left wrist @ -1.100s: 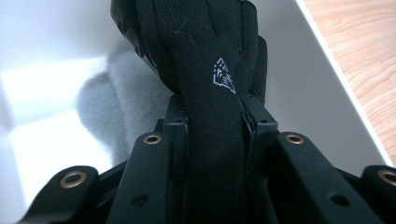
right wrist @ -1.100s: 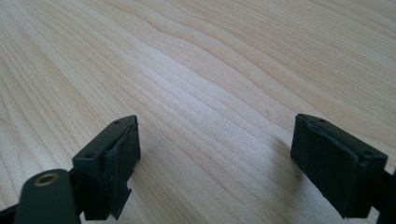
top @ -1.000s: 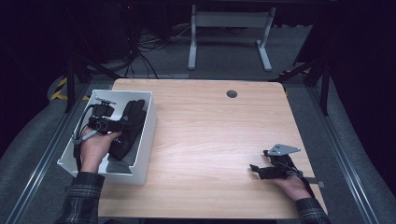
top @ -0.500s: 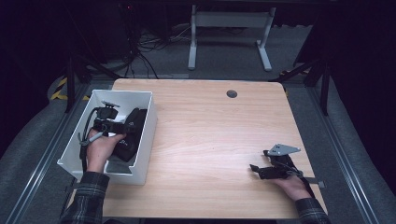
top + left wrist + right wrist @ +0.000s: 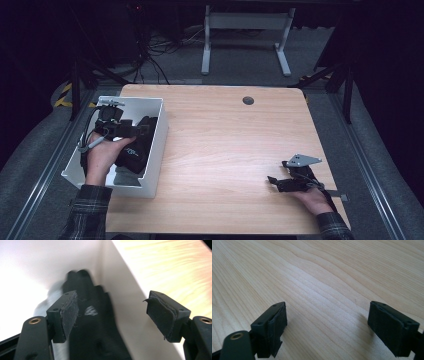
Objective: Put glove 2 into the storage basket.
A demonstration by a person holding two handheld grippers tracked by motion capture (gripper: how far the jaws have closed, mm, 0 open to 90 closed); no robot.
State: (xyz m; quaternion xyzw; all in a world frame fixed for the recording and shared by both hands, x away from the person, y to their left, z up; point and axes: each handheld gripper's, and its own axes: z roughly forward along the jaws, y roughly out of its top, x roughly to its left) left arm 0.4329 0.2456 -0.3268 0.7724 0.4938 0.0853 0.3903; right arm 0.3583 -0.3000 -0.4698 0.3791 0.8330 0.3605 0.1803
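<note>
— Pale wooden counter (image 5: 225,145): where's the black fabric bundle (image 5: 95,322)?
— Inside the white rectangular plastic bin (image 5: 155,135), beneath the left tool (image 5: 111,312), whose jaws have just been opening, empty. Right tool (image 5: 327,325) rests released.

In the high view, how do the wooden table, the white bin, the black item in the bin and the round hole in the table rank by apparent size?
1. wooden table
2. white bin
3. black item, partly hidden by the hand
4. round hole

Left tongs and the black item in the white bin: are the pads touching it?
Apart. In the left gripper view the left tongs, which have just been opening, stand wide with bare pads, the black item lying beyond in the white bin.
</note>
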